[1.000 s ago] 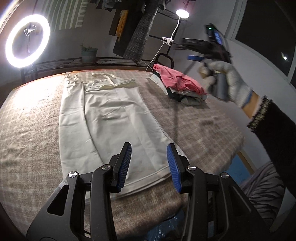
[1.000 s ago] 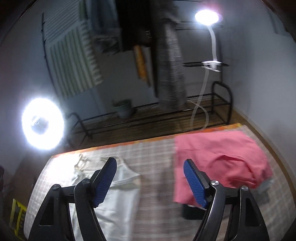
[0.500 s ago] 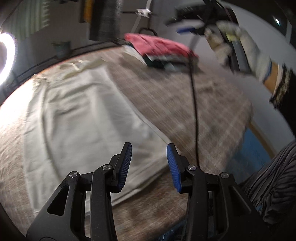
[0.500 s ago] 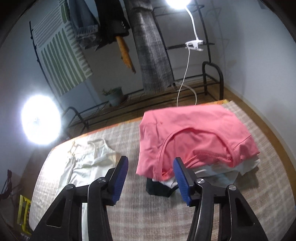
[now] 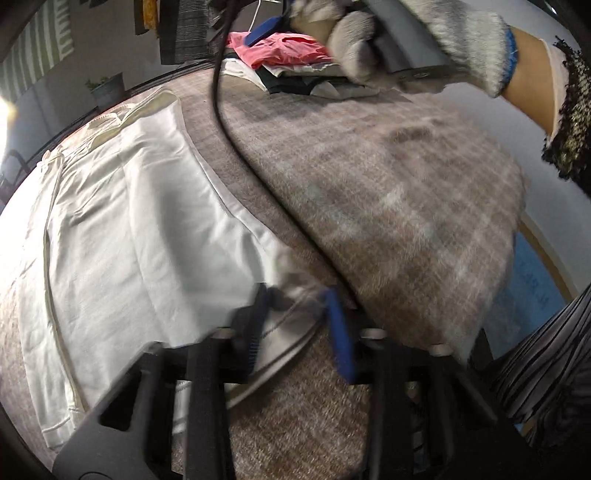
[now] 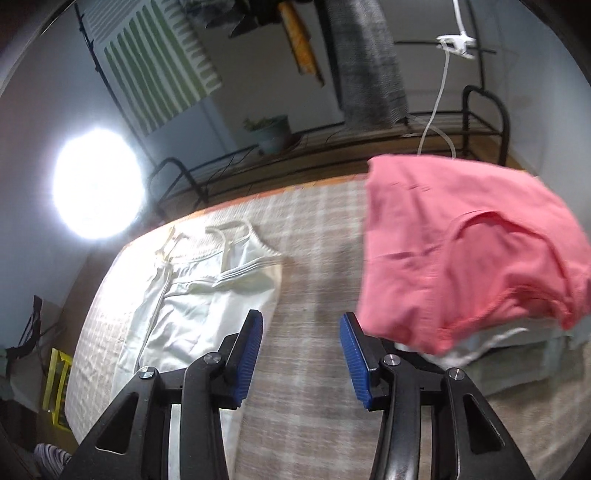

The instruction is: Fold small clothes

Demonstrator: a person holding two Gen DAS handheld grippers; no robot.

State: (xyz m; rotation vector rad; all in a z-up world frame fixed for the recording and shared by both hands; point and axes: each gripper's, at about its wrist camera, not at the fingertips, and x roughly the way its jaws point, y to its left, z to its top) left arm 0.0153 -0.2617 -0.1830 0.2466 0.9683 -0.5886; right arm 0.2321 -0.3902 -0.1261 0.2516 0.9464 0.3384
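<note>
A cream-white garment (image 5: 129,229) lies flat along the left of the plaid-covered table (image 5: 388,206). It also shows in the right wrist view (image 6: 207,295), straps at the far end. My left gripper (image 5: 295,325) is open, blurred, low over the garment's near right hem corner. My right gripper (image 6: 301,350) is open and empty above the table between the white garment and a pile topped by a pink top (image 6: 461,251). The pink pile (image 5: 280,48) and the gloved hand holding the right gripper (image 5: 406,33) show at the top of the left wrist view.
A black cable (image 5: 236,140) hangs across the table in the left wrist view. A ring light (image 6: 96,188), a black rack with a potted plant (image 6: 273,133) and hanging clothes (image 6: 365,62) stand beyond the far edge. The table's right edge (image 5: 513,236) drops off.
My left gripper has dropped toward the white garment's near hem corner. My right gripper has swung left off the pink pile and opened wider.
</note>
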